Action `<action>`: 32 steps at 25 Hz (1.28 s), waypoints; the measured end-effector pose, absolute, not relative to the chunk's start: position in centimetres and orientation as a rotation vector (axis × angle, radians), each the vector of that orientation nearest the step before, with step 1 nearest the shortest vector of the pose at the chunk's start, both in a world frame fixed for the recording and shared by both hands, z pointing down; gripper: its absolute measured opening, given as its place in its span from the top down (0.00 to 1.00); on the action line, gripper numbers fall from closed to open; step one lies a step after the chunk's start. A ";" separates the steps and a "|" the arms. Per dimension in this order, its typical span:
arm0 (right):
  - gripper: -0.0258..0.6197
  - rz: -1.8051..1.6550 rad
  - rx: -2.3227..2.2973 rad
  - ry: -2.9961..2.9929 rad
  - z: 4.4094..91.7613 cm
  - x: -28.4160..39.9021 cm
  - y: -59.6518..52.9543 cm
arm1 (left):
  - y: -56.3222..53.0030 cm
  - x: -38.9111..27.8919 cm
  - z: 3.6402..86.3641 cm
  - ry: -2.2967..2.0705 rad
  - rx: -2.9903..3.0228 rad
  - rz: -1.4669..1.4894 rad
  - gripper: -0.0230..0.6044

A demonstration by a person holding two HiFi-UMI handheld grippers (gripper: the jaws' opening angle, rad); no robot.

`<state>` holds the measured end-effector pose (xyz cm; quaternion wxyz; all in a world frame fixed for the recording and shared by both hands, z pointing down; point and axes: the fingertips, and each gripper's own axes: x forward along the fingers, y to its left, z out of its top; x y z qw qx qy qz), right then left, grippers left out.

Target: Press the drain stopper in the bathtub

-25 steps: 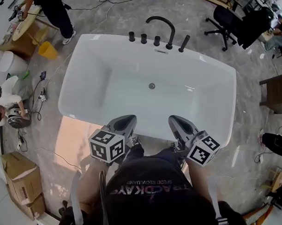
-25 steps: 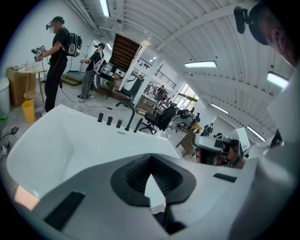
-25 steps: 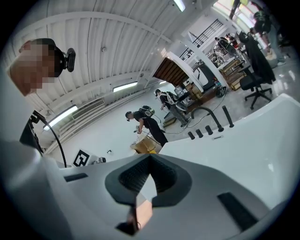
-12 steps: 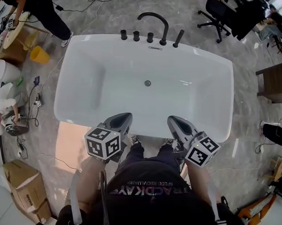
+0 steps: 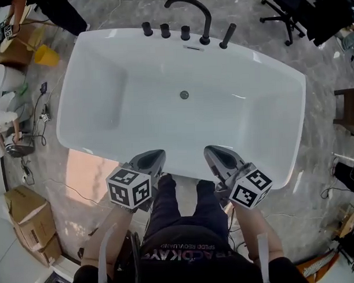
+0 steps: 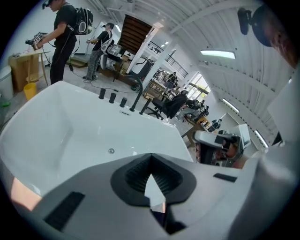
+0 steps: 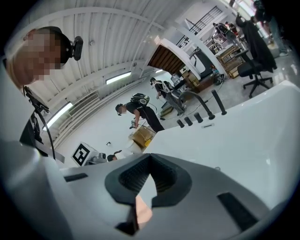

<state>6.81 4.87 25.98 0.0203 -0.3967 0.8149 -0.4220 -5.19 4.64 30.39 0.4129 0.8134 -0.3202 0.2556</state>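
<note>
Stopper: a small round metal disc (image 5: 184, 95) on the tub floor, about mid-tub and a little toward the far side, in line with the faucet (image 5: 190, 10). Nothing touches it.
Tub: white and glossy (image 5: 136, 128), with its long side running left to right in front of the person.
Left gripper: (image 5: 153, 155) jaws together with nothing between them. It is held at the near rim, left of the person's legs and well apart from the stopper.
Right gripper: (image 5: 213, 150) jaws also together and holding nothing. It is at the near rim on the right, likewise well apart from the stopper.
Handling: the stopper looks rigid and smooth, and is probably a spring click type. It likely needs a short, firm push straight down, not a grasp.
Where to touch: the centre of the disc, with the closed jaw tips used as one blunt point.
Risk: an off-centre or slanted push could skid off the polished cap onto the slick tub floor.
Reach: the stopper lies low and far, so either gripper must go over the near rim and down.
</note>
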 end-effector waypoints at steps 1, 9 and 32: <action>0.94 -1.319 -1.221 2.547 27.1 7.2 4.4 | 4.7 -4.7 31.2 -0.809 2.037 0.651 0.96; 0.94 -1.377 -1.168 2.683 36.1 7.6 -0.1 | 2.6 -2.4 37.3 -0.783 2.181 0.756 0.96; 0.94 -1.580 -1.491 2.868 69.2 5.2 -15.3 | -5.2 -6.7 57.5 -0.769 2.210 0.703 0.96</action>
